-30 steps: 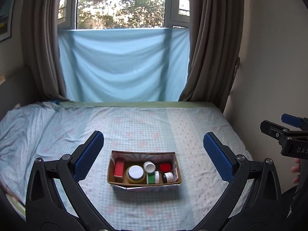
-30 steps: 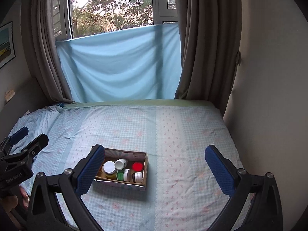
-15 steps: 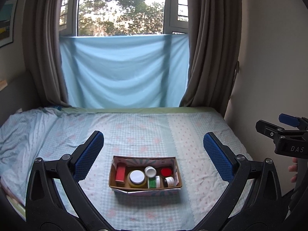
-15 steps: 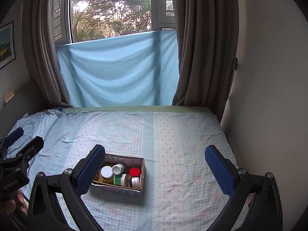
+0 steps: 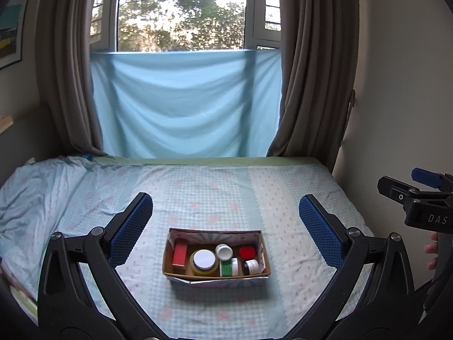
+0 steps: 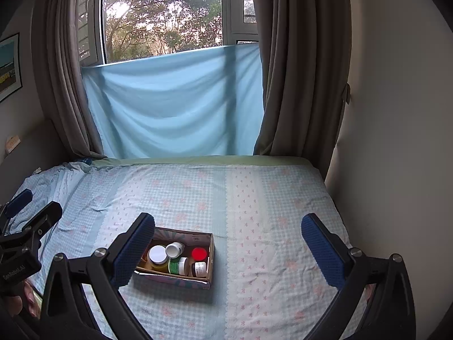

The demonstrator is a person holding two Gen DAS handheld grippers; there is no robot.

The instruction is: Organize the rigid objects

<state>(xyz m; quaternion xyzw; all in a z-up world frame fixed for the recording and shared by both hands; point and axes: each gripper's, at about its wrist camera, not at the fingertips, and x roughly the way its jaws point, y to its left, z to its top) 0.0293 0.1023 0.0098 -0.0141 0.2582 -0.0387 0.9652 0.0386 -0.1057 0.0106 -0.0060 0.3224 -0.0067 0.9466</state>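
A bed (image 5: 283, 187) with a blue checked sheet carries a cardboard box (image 5: 215, 279) near its near edge, left of centre in the right wrist view. The left gripper (image 5: 225, 228) and right gripper (image 6: 228, 248) hover above the bed, jaws spread wide and empty. Inside the box lie a red block (image 5: 179, 253) at the left, a white-lidded jar (image 5: 204, 259), a green-labelled bottle (image 5: 228, 266) and a red cap (image 5: 247, 252).

Box on the bed, everything packed inside

The box (image 5: 215, 280) sits on the bed (image 5: 283, 198), window at 12 o'clock. Inside: carton (image 5: 180, 253) at 9, big jar (image 5: 204, 260) beside it, small jars (image 5: 247, 252) toward 3.
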